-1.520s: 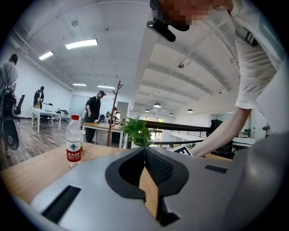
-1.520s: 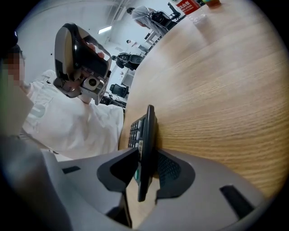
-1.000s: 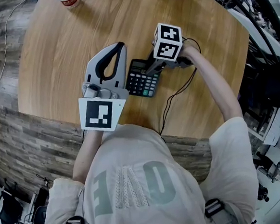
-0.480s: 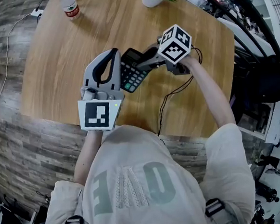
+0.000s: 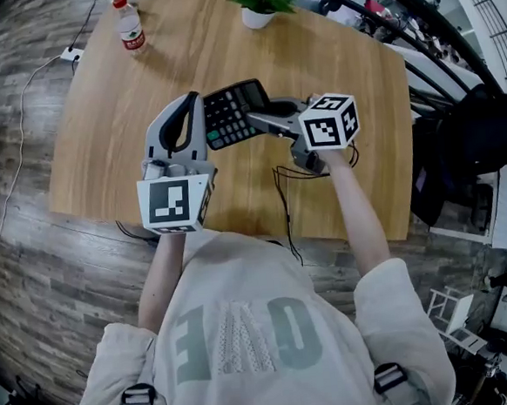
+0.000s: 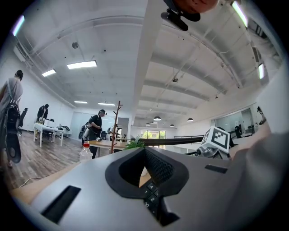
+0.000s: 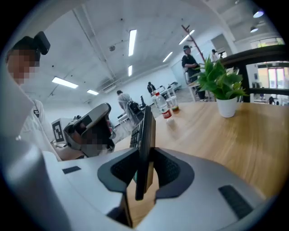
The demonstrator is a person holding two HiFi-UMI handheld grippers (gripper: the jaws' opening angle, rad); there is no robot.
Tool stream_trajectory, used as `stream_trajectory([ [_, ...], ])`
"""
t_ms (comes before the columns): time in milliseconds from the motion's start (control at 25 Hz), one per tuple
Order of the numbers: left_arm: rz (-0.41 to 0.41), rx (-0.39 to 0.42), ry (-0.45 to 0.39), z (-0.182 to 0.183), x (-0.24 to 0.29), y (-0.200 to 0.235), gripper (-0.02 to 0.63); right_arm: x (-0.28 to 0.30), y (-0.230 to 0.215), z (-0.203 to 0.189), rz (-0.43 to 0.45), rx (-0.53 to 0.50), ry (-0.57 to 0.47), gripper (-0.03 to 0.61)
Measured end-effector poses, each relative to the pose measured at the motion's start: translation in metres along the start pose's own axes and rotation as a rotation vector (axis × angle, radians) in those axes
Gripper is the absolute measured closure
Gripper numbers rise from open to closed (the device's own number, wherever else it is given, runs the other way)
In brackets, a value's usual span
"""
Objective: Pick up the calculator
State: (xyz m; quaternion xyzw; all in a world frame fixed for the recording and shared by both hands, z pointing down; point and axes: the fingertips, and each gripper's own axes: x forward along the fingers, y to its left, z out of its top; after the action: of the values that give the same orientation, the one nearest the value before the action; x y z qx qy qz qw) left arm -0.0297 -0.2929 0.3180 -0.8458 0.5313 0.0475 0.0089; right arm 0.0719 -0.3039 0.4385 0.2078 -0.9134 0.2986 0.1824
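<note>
Calculator (image 5: 233, 111) edgewise between right gripper (image 7: 145, 169) fingers (image 7: 174, 171), above the table (image 5: 125, 120)

Left tool (image 6: 144, 149) jaws together; calculator (image 6: 151, 195) keys show through their gap; bottle (image 6: 86, 152) beyond.

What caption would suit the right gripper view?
Right gripper clamps the calculator edge-on above the wooden table, potted plant beyond.

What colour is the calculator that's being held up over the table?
Mostly black; the calculator shows best in the head view.
</note>
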Motion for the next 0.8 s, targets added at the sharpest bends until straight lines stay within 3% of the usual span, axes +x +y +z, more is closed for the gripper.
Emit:
stream_trajectory([
  [200,-0.028,0.008,-0.009,0.003,-0.007,-0.017,0.604,-0.039,0.012,0.016,-0.197,0.084,-0.299,0.465],
  [480,-0.094,0.029,-0.033,0.029,-0.003,-0.049,0.604,-0.092,0.045,0.046,-0.381,0.158,-0.654,0.465],
  [640,-0.118,0.041,-0.059,0.048,-0.003,-0.065,0.604,-0.116,0.065,0.050,-0.518,0.133,-0.771,0.465],
  [800,-0.130,0.044,-0.087,0.058,-0.006,-0.078,0.604,-0.134,0.083,0.040,-0.577,0.062,-0.809,0.465],
])
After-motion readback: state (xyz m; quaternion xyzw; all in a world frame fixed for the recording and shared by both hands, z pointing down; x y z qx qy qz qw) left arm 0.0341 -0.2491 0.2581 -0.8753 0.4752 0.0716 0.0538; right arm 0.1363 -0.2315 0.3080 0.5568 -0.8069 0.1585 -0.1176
